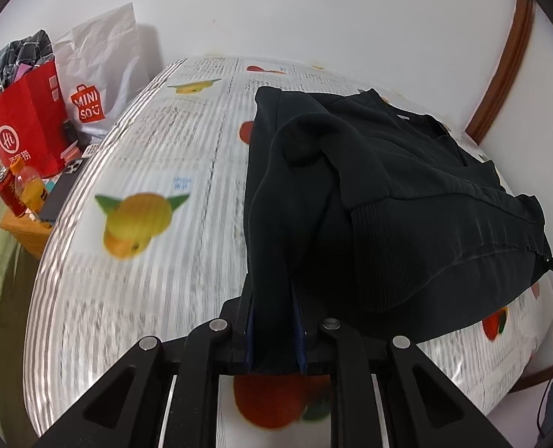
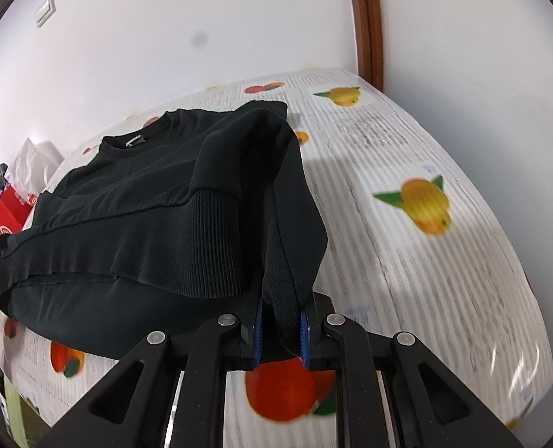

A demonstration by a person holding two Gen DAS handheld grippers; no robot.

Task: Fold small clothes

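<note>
We see the black sweater (image 1: 388, 194) pinched in both the left gripper (image 1: 275, 321) and right gripper (image 2: 280, 330), lifted mid-frame over the fruit-print sheet (image 1: 145, 254), white wall (image 2: 164, 37) behind.

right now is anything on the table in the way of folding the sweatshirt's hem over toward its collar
Nothing visible. Both grippers, left and right, already clamp the black sweatshirt, and the fruit-print tablecloth beside it carries nothing; the bags sit off the table.

left gripper (image 1: 275, 321): clamped on black sweatshirt (image 1: 388, 194) | hem lifted above fruit-print tablecloth (image 1: 145, 280)
</note>
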